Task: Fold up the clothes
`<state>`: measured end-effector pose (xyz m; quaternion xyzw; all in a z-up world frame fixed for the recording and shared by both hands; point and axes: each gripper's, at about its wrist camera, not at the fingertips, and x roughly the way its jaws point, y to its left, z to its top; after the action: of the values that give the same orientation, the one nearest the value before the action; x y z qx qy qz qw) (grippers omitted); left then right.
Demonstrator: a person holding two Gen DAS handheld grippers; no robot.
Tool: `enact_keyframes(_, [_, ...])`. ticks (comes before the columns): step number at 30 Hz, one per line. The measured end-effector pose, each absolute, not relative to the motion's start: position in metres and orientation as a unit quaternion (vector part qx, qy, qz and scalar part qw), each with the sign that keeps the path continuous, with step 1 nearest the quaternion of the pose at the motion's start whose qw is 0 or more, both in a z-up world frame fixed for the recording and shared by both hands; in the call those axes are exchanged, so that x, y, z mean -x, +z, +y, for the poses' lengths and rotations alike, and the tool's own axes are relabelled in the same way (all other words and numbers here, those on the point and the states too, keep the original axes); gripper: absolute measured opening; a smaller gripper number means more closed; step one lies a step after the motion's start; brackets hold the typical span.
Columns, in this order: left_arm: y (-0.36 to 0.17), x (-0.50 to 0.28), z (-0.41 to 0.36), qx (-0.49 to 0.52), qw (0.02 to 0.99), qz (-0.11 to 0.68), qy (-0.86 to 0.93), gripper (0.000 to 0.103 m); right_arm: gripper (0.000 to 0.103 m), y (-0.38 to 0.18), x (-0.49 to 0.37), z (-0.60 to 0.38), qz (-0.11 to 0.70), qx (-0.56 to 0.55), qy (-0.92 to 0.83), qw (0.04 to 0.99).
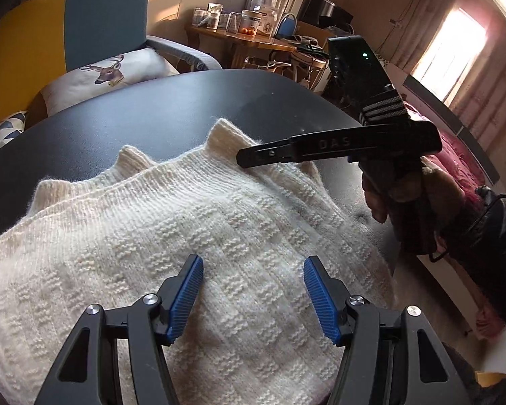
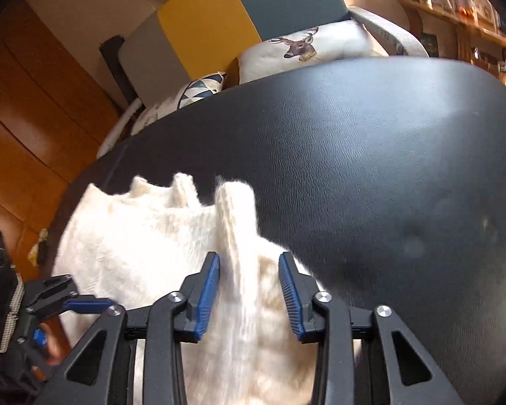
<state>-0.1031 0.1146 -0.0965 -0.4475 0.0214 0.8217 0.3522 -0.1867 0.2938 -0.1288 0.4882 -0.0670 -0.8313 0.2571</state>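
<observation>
A cream knitted sweater [image 1: 172,236] lies folded on the black leather-like table [image 1: 158,111], its ribbed edges sticking up along the far side. My left gripper [image 1: 253,259] hovers open over the sweater's near middle, with nothing between its blue pads. In the left wrist view my right gripper [image 1: 249,159] comes in from the right, held by a hand [image 1: 388,195], its tip over the sweater's far right edge. In the right wrist view the right gripper [image 2: 249,255] is open. A raised ribbed fold of the sweater [image 2: 234,222] stands between its fingers, unclamped. The left gripper [image 2: 67,298] shows at the lower left.
Behind the table stands a yellow and teal armchair [image 1: 67,23] with a deer cushion [image 1: 111,71]. A wooden side table [image 1: 253,38] carries jars at the back. Wooden cabinet doors [image 2: 27,108] are on the left. Bare black table [image 2: 388,168] stretches right of the sweater.
</observation>
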Motion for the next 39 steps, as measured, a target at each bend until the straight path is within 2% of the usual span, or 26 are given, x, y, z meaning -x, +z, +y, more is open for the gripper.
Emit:
enact_keyframes(1, [-0.095, 0.104, 0.113, 0.443, 0.351, 0.016, 0.825, 0.063, 0.007, -0.131, 0.186, 0.296, -0.067, -0.489, -0.832, 0.252])
enact_keyframes(10, [-0.118, 0.110, 0.116, 0.465, 0.320, 0.013, 0.825, 0.070, 0.005, -0.152, 0.178, 0.321, -0.081, -0.500, -0.837, 0.205])
enact_keyframes(13, [-0.116, 0.107, 0.116, 0.462, 0.322, 0.006, 0.827, 0.075, 0.011, -0.153, 0.177, 0.331, -0.112, -0.503, -0.833, 0.202])
enact_keyframes(15, [-0.108, 0.105, 0.114, 0.459, 0.320, -0.006, 0.829, 0.075, 0.021, -0.145, 0.173, 0.341, -0.140, -0.500, -0.832, 0.195])
enact_keyframes(18, [-0.092, 0.103, 0.101, 0.441, 0.309, -0.031, 0.842, 0.075, 0.022, -0.120, 0.149, 0.349, -0.143, -0.461, -0.856, 0.186])
enact_keyframes(23, [-0.090, 0.095, 0.078, 0.435, 0.292, -0.060, 0.850, 0.075, 0.023, -0.098, 0.094, 0.325, -0.101, -0.431, -0.864, 0.242])
enact_keyframes(25, [-0.104, 0.091, 0.080, 0.453, 0.282, -0.042, 0.845, 0.075, 0.023, -0.107, 0.079, 0.313, -0.076, -0.445, -0.855, 0.255])
enact_keyframes(27, [-0.118, 0.085, 0.084, 0.462, 0.272, -0.018, 0.844, 0.075, 0.020, -0.132, 0.073, 0.308, -0.051, -0.489, -0.842, 0.223])
enact_keyframes(31, [-0.119, 0.071, 0.096, 0.442, 0.266, 0.024, 0.856, 0.080, 0.015, -0.144, 0.068, 0.326, -0.104, -0.469, -0.852, 0.206])
enact_keyframes(35, [-0.100, 0.066, 0.065, 0.429, 0.267, -0.049, 0.861, 0.080, 0.015, -0.142, 0.066, 0.322, -0.083, -0.465, -0.860, 0.193])
enact_keyframes(39, [-0.085, 0.054, -0.002, 0.407, 0.209, -0.109, 0.882, 0.080, 0.017, -0.139, 0.062, 0.320, -0.081, -0.460, -0.866, 0.177])
